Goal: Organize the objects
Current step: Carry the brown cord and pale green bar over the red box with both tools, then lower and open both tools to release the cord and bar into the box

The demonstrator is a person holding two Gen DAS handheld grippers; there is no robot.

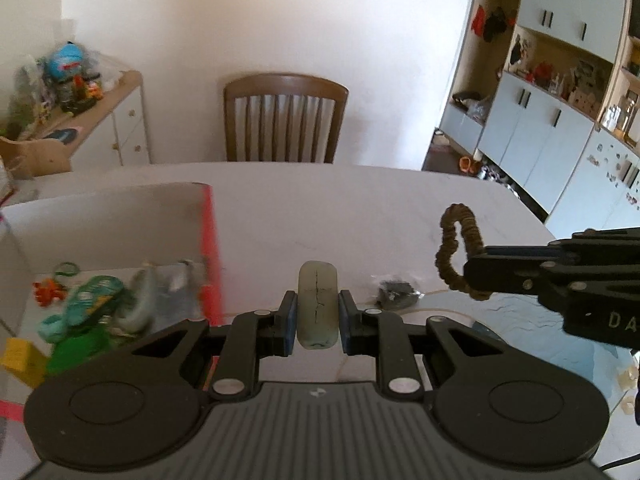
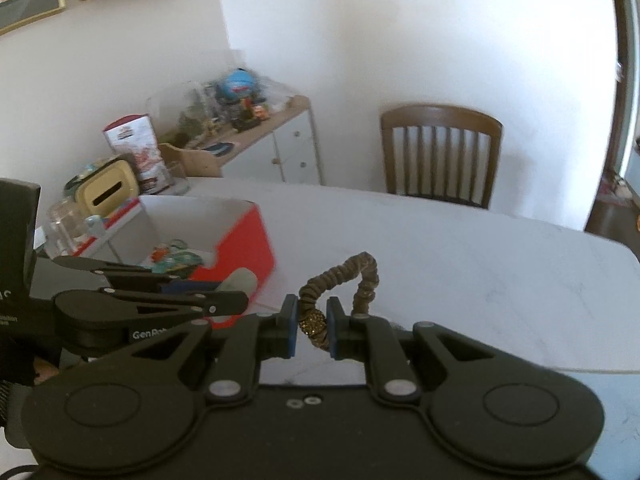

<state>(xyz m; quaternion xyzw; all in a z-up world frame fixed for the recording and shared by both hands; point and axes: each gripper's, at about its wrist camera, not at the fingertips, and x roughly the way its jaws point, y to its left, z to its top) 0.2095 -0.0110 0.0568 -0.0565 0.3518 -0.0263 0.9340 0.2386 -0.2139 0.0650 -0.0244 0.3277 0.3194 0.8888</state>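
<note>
Carrying step: left tool [image 1: 317, 312] clamps a pale oblong eraser-like block [image 1: 317, 304], right tool [image 2: 312, 326] clamps a brown fabric scrunchie [image 2: 348, 280]; next, release both over the red-edged white box [image 2: 244, 236] at left.

A wooden chair [image 1: 285, 118] stands at the white table's [image 1: 360, 208] far edge against a pale wall [image 1: 260, 20]; grey-blue cabinets [image 1: 560, 80] fill the frame's right.

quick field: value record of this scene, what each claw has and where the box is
left claw: shut on pale cracked oblong piece, held upright
right claw: shut on brown scrunchie, loop sticking up
box: red outside, white inside, open top, on white table, left of both claws
box contents: small colourful items, blurred
also on table: small dark item
</note>
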